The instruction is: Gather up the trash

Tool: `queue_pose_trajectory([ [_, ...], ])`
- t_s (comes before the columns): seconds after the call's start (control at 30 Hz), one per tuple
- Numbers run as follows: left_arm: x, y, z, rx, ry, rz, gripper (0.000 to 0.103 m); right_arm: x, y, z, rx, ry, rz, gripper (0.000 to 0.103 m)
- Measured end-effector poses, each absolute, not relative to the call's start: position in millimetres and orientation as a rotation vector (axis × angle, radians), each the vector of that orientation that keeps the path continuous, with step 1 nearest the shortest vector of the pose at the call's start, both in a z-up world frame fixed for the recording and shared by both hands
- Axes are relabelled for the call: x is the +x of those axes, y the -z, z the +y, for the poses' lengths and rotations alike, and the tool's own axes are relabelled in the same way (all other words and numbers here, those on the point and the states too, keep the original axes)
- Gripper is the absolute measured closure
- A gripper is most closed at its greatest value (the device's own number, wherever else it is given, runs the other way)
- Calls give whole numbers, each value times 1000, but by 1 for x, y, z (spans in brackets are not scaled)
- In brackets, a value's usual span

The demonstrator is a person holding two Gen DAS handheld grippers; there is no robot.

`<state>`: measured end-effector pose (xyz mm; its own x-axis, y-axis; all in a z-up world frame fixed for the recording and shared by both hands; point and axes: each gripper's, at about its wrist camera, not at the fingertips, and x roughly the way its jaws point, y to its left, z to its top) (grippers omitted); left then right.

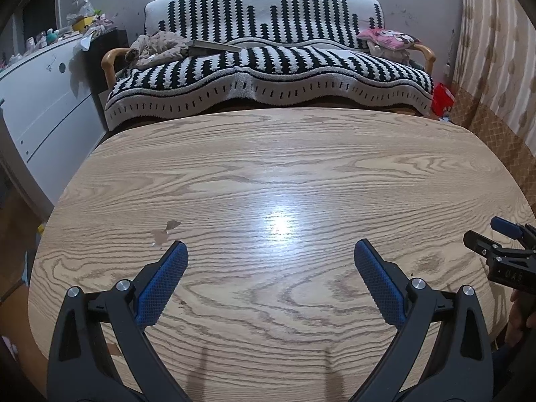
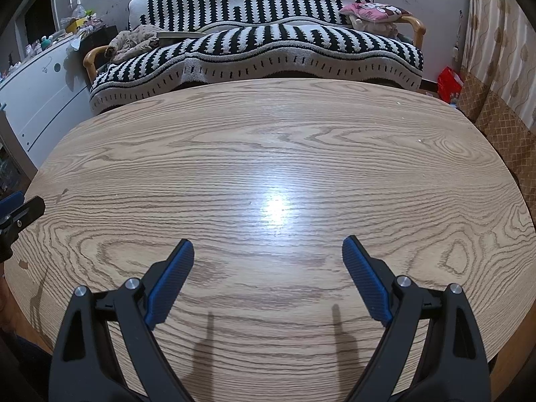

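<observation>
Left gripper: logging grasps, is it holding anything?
No, the left gripper stands open over the bare table, nothing between its pads.

Only legible marking: faint letters, apparently "UA3", on black body of right gripper (image 1: 502, 238) at frame edge in left wrist view. Nothing else readable.

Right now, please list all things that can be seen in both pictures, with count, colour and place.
table: one, light wood grain, near, below both claws
sofa: one, black-and-white striped cover, behind the table
cushion: one, pink, sofa's right end
crumpled cloth: one, beige, sofa's left end
cabinet: one, white, left, cluttered top
bag: one, red, floor at right
curtain: one, beige patterned, far right
left claw: one, black with blue pads, open, empty
right claw: one, same colours, open, empty
</observation>
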<state>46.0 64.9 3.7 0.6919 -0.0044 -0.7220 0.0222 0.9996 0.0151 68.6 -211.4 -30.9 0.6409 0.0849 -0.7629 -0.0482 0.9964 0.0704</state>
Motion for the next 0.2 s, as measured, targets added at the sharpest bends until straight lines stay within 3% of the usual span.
queue_pose_trajectory([
  [0.2,48,-1,68,8,18,830,7,69,30,-211,44,-75,873,16],
])
